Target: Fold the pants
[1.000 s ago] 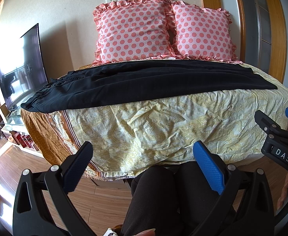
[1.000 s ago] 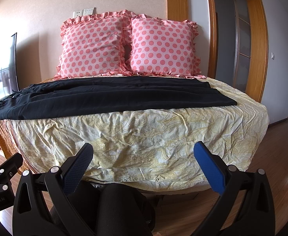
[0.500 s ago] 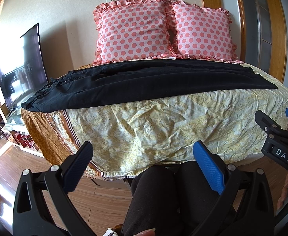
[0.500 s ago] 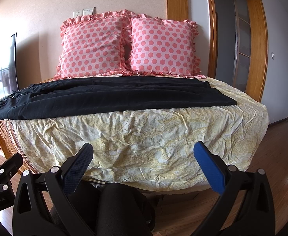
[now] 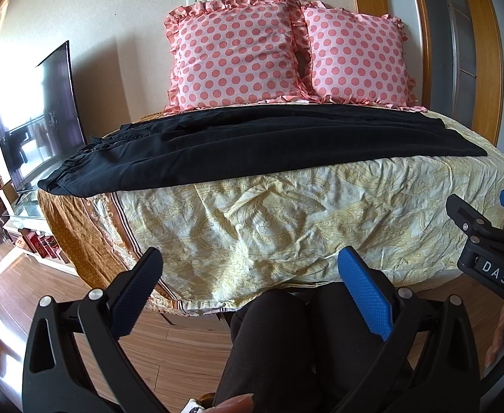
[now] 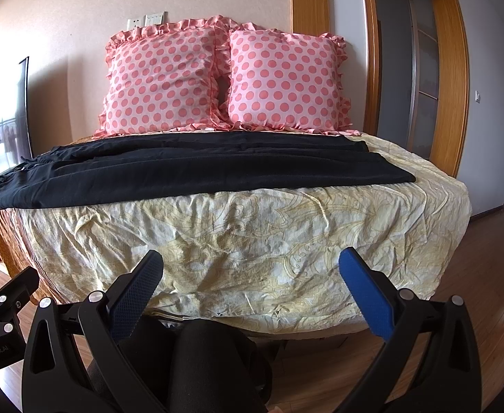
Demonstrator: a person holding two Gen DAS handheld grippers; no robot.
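Note:
Black pants (image 5: 252,144) lie flat across the bed (image 5: 286,220), waistband at the left edge, legs stretched to the right. They also show in the right wrist view (image 6: 196,172). My left gripper (image 5: 252,275) is open and empty, held low in front of the bed, well short of the pants. My right gripper (image 6: 252,275) is open and empty too, also low before the bed's front drape. The right gripper's side shows at the right edge of the left wrist view (image 5: 486,241).
Two pink polka-dot pillows (image 5: 286,51) lean on the wall behind the pants. A TV (image 5: 34,124) on a low stand is left of the bed. A wooden door frame (image 6: 448,79) is at the right. The person's dark-clad knees (image 5: 320,337) are below the grippers. Wooden floor surrounds the bed.

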